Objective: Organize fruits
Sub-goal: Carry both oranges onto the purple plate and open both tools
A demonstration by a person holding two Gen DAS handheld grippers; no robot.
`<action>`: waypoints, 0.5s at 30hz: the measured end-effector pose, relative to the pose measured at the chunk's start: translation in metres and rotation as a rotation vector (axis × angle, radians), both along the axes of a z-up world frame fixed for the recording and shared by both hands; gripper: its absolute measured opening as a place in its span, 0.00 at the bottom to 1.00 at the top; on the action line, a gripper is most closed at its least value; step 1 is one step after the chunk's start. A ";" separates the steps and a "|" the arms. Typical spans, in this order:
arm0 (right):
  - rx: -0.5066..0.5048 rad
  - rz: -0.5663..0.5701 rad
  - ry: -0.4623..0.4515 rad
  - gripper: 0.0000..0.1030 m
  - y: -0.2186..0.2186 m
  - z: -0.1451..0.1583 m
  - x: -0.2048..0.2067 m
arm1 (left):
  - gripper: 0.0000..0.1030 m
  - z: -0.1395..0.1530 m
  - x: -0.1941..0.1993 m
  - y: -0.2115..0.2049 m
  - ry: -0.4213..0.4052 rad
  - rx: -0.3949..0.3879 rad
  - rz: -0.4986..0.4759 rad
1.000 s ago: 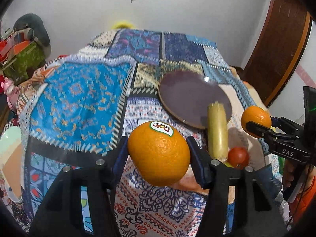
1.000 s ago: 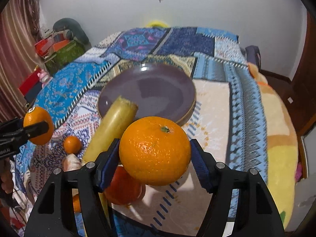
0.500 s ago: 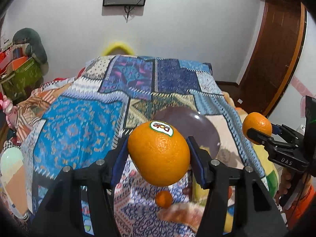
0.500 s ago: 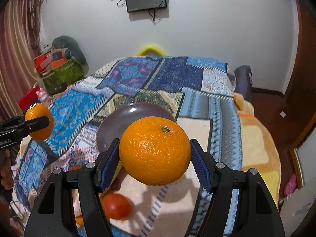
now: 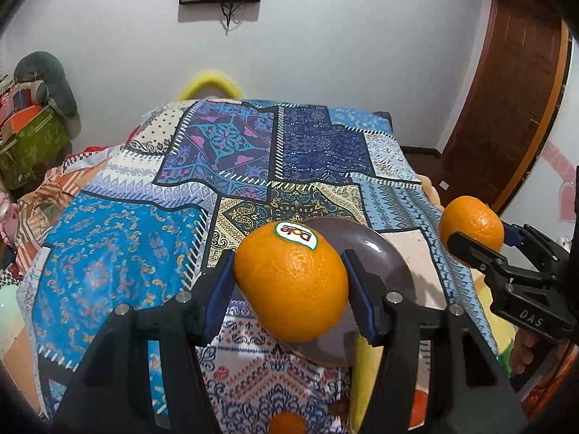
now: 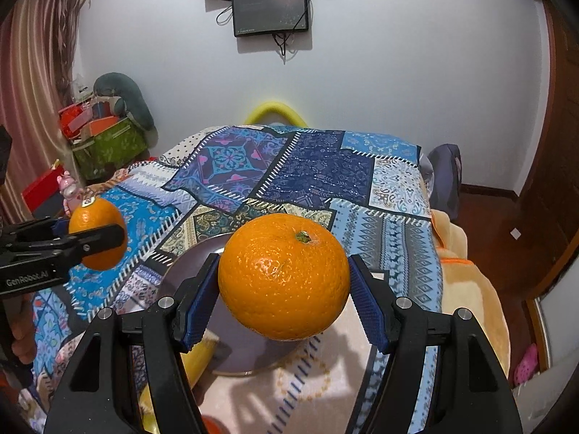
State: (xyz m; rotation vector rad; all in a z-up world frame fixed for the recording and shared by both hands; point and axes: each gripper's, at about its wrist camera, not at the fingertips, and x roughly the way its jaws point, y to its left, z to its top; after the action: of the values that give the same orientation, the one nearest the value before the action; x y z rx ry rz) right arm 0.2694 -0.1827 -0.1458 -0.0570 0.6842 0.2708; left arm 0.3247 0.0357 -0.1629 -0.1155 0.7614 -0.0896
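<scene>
My left gripper (image 5: pixel 289 282) is shut on a large orange with a Dole sticker (image 5: pixel 289 285), held in the air above the bed. My right gripper (image 6: pixel 284 282) is shut on a second orange (image 6: pixel 284 276) with its green stem end up. Each gripper shows in the other's view: the right one (image 5: pixel 470 231) at the right, the left one (image 6: pixel 96 233) at the left. Below both lies a dark purple plate (image 5: pixel 380 253) (image 6: pixel 195 264) on the patchwork bedspread. A small orange fruit (image 5: pixel 287 423) and a yellow fruit (image 5: pixel 362 379) lie near the plate, mostly hidden by the fingers.
The patchwork blanket (image 5: pixel 126 253) covers the whole bed. A hand (image 5: pixel 524 350) holds the right gripper's handle. Boxes and a green bag (image 6: pixel 105 141) are stacked at the left wall. A wooden door (image 5: pixel 506 108) stands at the right; screens (image 6: pixel 271 11) hang on the wall.
Both grippers have risen and pulled back with their oranges. The plate and the fruit on the bed have dropped lower in both views, and more of the wall shows.
</scene>
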 end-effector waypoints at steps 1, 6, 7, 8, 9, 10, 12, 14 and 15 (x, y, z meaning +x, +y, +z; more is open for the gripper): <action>-0.002 0.001 0.003 0.64 0.000 -0.002 0.003 | 0.56 -0.004 0.006 -0.001 0.007 0.000 -0.003; -0.021 0.004 0.040 0.64 0.001 -0.019 0.022 | 0.56 -0.017 0.024 -0.008 0.028 0.025 -0.009; -0.025 0.004 0.045 0.64 0.001 -0.021 0.024 | 0.56 -0.020 0.029 -0.008 0.035 0.026 -0.010; -0.032 0.005 0.056 0.64 0.002 -0.026 0.028 | 0.56 -0.024 0.033 -0.009 0.043 0.026 -0.013; -0.032 0.005 0.066 0.64 0.003 -0.029 0.031 | 0.56 -0.027 0.037 -0.009 0.049 0.026 -0.014; -0.032 0.006 0.074 0.64 0.003 -0.032 0.035 | 0.56 -0.031 0.041 -0.009 0.056 0.027 -0.016; -0.032 0.007 0.097 0.64 0.003 -0.039 0.043 | 0.56 -0.038 0.049 -0.010 0.067 0.036 -0.026; -0.041 0.008 0.112 0.64 0.004 -0.046 0.050 | 0.56 -0.047 0.060 -0.013 0.089 0.057 -0.038; -0.052 0.013 0.120 0.64 0.005 -0.049 0.053 | 0.56 -0.053 0.066 -0.015 0.107 0.067 -0.044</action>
State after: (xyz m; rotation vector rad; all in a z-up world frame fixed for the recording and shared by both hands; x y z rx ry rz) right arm 0.3221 -0.1779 -0.1951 -0.0953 0.8102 0.2705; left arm 0.3908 0.0211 -0.2156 -0.0397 0.8726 -0.1006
